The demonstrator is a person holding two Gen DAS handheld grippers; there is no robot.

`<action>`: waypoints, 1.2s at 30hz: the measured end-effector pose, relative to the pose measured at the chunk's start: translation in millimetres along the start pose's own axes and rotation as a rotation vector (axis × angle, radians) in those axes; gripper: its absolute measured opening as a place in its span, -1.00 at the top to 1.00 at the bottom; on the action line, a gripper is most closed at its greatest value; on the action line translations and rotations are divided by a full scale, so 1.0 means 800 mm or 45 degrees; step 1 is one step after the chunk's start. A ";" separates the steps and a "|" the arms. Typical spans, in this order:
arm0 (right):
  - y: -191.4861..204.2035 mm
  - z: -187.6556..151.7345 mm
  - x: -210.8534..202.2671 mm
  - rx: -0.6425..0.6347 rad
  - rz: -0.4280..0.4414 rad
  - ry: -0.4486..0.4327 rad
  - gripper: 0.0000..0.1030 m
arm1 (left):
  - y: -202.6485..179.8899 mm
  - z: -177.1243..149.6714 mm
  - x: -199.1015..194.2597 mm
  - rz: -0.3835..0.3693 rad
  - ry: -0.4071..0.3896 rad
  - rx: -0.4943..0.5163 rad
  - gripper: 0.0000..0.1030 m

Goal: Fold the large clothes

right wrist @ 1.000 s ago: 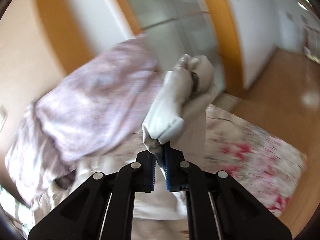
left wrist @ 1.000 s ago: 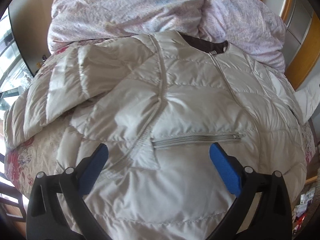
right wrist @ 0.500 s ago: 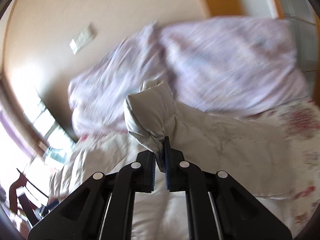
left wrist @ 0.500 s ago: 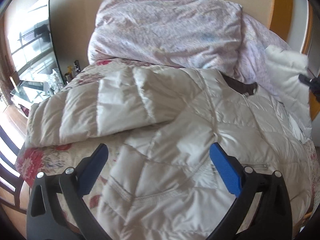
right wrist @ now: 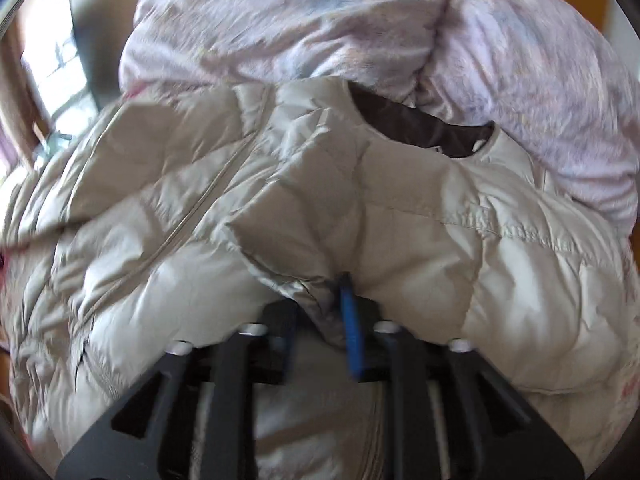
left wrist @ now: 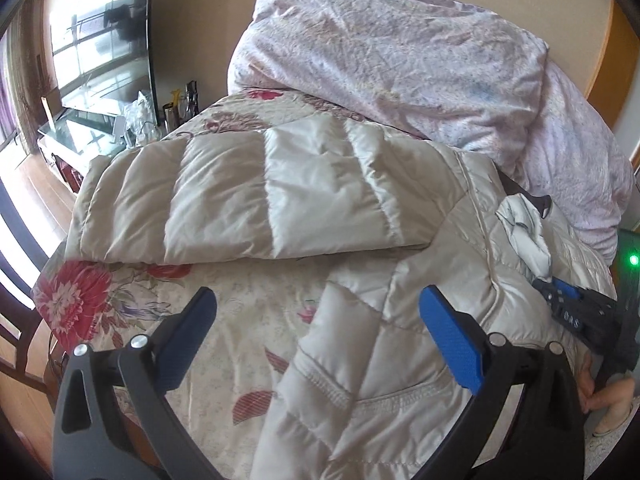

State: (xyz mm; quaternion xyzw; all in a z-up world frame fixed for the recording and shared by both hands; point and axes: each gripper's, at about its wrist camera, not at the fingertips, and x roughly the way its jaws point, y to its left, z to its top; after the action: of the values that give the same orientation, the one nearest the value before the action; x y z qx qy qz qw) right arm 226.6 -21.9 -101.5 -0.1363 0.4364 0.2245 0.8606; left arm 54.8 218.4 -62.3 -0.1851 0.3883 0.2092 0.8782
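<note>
Jacket: the cream quilted jacket [left wrist: 400, 320] lay front-up on the floral bedspread [left wrist: 224, 304], its collar toward the lilac duvet [left wrist: 400, 52].
Change, left view: a second earlier you looked over the jacket's chest and pocket zip; now your view sat further left, over bare bedspread and the hem.
Change, right view: a second earlier you held the sleeve cuff [right wrist: 320, 304] high in the air; now you had brought it down onto the jacket's chest.
Left sleeve: the left sleeve [left wrist: 248, 196] was spread sideways across the bedspread, pointing toward the television [left wrist: 104, 28].
Left gripper: your left gripper [left wrist: 316, 336] hung with its jaws wide apart above the hem, gripping nothing.
Right gripper: your right gripper [right wrist: 320, 320] was opening its jaws, with the cuff fabric between them; the blurred frame did not show whether the pads pressed it.
Left view only: the television, the bedspread, and your right gripper at the right edge with the crumpled cuff.
Right view only: the dark collar lining [right wrist: 420, 124].
</note>
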 end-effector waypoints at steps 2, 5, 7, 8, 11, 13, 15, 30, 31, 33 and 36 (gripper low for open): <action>0.001 0.000 -0.019 -0.004 0.065 -0.046 -0.15 | 0.009 0.001 0.002 0.000 0.004 -0.025 -0.96; -0.013 0.013 -0.041 0.096 0.116 -0.164 -0.14 | 0.023 0.002 0.004 0.001 0.007 -0.065 -0.96; -0.022 0.024 -0.041 0.166 0.089 -0.188 -0.14 | 0.031 0.002 0.006 0.004 0.012 -0.091 -0.96; -0.031 0.031 -0.034 0.218 0.070 -0.176 -0.13 | 0.036 0.002 0.006 0.004 0.015 -0.105 -0.96; -0.041 0.042 0.001 0.287 0.042 -0.097 -0.13 | 0.049 0.001 0.005 0.012 0.011 -0.142 -0.96; -0.037 0.042 0.027 0.287 0.036 -0.017 -0.14 | 0.058 0.001 0.004 0.005 0.014 -0.177 -0.96; -0.019 0.041 0.043 0.224 -0.045 0.010 -0.15 | 0.070 0.002 0.005 -0.012 0.022 -0.217 -0.96; -0.003 0.044 0.046 0.153 -0.122 -0.041 -0.17 | 0.168 0.007 0.023 -0.042 0.085 -0.625 -0.87; -0.003 0.044 0.045 0.155 -0.119 -0.042 -0.18 | 0.175 0.006 0.027 -0.042 0.091 -0.663 -0.87; -0.002 0.043 0.044 0.152 -0.116 -0.050 -0.18 | 0.186 0.007 0.033 -0.040 0.102 -0.723 -0.84; 0.000 0.042 0.044 0.137 -0.130 -0.065 -0.18 | 0.200 0.007 0.040 -0.024 0.115 -0.796 -0.71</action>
State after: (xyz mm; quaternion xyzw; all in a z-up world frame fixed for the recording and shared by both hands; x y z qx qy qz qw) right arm 267.9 2.3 -110.1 -0.1063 0.4183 0.1599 0.8878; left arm -4.1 363.2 -108.9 -0.4589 0.3421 0.3017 0.7625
